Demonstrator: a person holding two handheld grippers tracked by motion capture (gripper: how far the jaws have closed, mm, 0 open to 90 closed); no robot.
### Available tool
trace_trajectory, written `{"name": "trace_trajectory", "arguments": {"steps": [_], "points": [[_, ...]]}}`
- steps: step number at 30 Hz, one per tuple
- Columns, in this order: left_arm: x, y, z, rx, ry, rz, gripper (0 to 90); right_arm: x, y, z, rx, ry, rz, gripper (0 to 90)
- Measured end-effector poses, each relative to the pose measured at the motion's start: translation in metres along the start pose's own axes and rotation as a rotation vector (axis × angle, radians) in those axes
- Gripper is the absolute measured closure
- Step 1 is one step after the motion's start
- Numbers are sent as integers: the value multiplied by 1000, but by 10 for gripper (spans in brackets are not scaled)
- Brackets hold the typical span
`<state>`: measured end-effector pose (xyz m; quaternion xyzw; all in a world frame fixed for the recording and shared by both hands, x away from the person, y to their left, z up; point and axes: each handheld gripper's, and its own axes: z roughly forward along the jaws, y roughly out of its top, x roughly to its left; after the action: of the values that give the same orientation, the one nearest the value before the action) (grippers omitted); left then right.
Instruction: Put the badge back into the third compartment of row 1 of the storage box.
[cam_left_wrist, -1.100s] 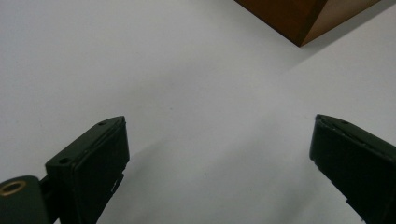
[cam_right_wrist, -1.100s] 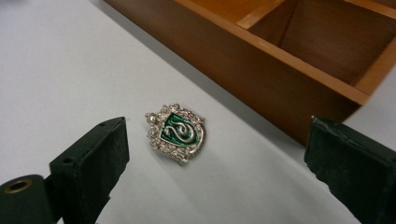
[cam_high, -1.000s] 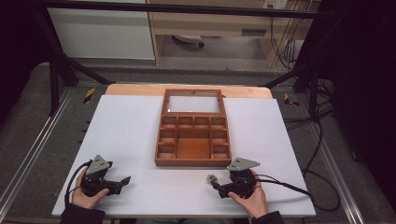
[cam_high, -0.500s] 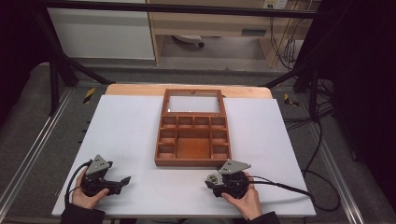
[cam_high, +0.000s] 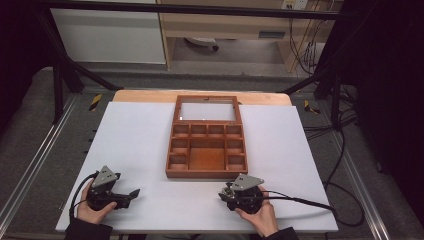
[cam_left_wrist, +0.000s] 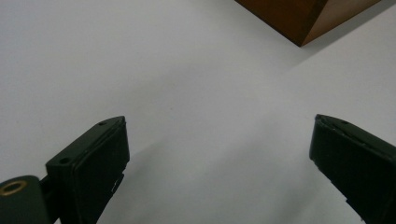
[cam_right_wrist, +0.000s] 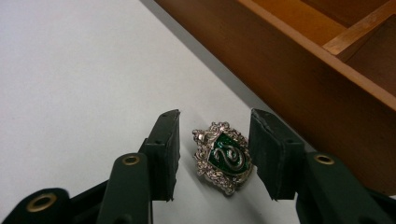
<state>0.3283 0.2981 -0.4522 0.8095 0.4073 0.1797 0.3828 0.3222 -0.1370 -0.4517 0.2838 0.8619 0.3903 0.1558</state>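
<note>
badge: we see the green-and-silver crest badge (cam_right_wrist: 223, 157) flat on the white worktop (cam_high: 135, 140), just beside the wooden tray (cam_high: 207, 172) | right claw (cam_right_wrist: 214, 154): jaws just closing around it, small gaps either side | left claw (cam_left_wrist: 219, 158): wide open, holding nothing

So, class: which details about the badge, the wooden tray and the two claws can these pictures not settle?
- Badge: its back, face down on the table in the right gripper view; too small in the high view.
- Wooden tray: small compartments' floors too small in the high view; cut off by the edges in both gripper views.
- Right claw: whether its pads touch the badge as it has just been closing.
- Left claw: jaw bases cut off below.
</note>
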Motion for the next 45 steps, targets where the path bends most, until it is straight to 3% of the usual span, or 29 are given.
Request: {"name": "trace_trajectory", "arguments": {"steps": [15,34,39,45], "points": [[0,0,0,0,-1,1,45,0,-1,1,19,-25,-34,639],[0,0,0,-1,0,1,46,-1,1,-2,13,-17,-30,692],[0,0,0,-1,-1,1,46,-2,2,-6,-4,-15,-25,761],[0,0,0,-1,-1,1,46,-2,3,-7,-1,-16,-20,768]]}}
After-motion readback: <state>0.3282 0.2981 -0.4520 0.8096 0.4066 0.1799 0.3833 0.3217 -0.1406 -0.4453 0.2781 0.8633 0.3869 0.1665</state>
